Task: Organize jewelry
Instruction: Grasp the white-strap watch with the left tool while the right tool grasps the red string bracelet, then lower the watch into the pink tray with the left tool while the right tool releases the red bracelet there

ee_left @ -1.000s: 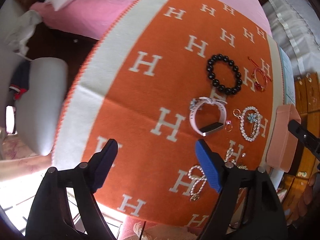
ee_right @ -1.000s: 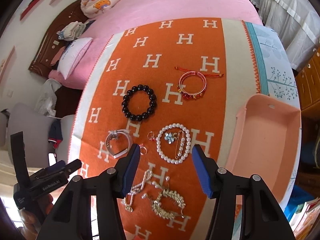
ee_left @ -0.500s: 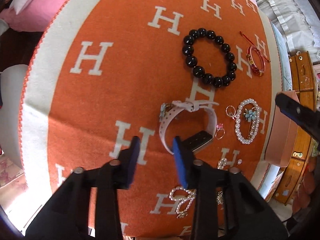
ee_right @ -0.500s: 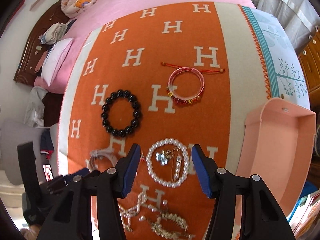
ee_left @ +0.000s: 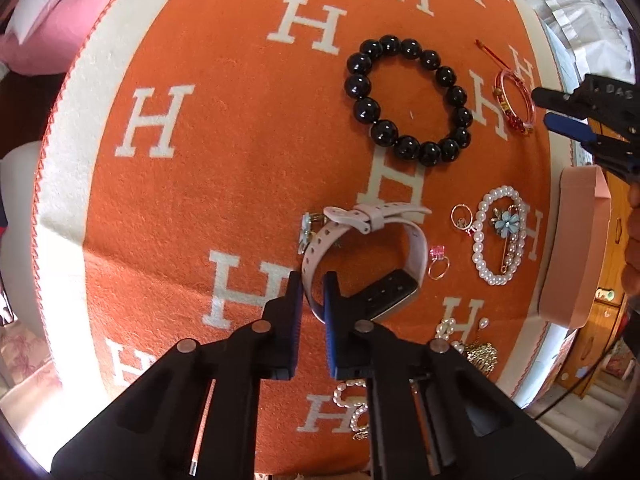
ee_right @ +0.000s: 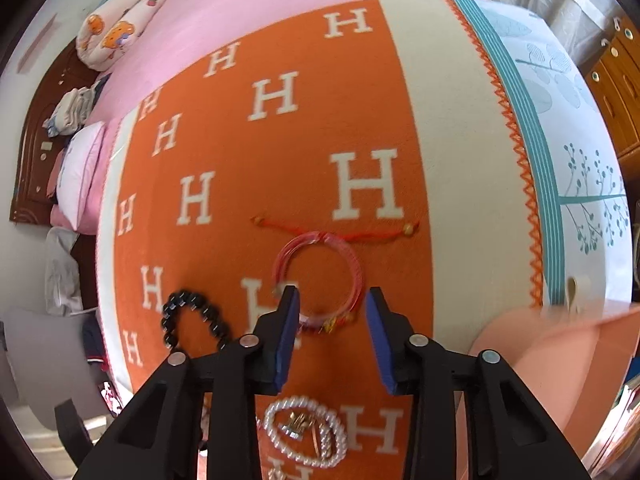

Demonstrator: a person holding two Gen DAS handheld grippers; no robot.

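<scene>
Jewelry lies on an orange blanket (ee_left: 240, 168) with white H letters. My left gripper (ee_left: 313, 286) points down at a pink watch (ee_left: 414, 248). Its jaws are closing, and the pads pinch the strap's left bend. A black bead bracelet (ee_left: 386, 130) lies beyond the watch. My right gripper (ee_right: 332, 300), also seen from the side (ee_left: 544, 108), hovers over a red bangle (ee_right: 356, 264) tied with a red cord. Its jaws are closing with the bangle's near half between them. The view is blurred and I see no firm pinch. A pink tray (ee_right: 560, 360) sits to the right.
A pearl bracelet (ee_left: 478, 236) with a blue flower pin, two small rings (ee_left: 438, 268) and several pearl and gold chains (ee_left: 480, 354) lie near the blanket's front. Pillows (ee_right: 80, 160) and pink bedding are on the far left, and wooden drawers (ee_right: 616, 92) on the right.
My left gripper came down onto the watch and its jaws narrowed around the strap. My right gripper moved from over the pearl bracelet forward to the red bangle, lower, with its jaws narrower.
</scene>
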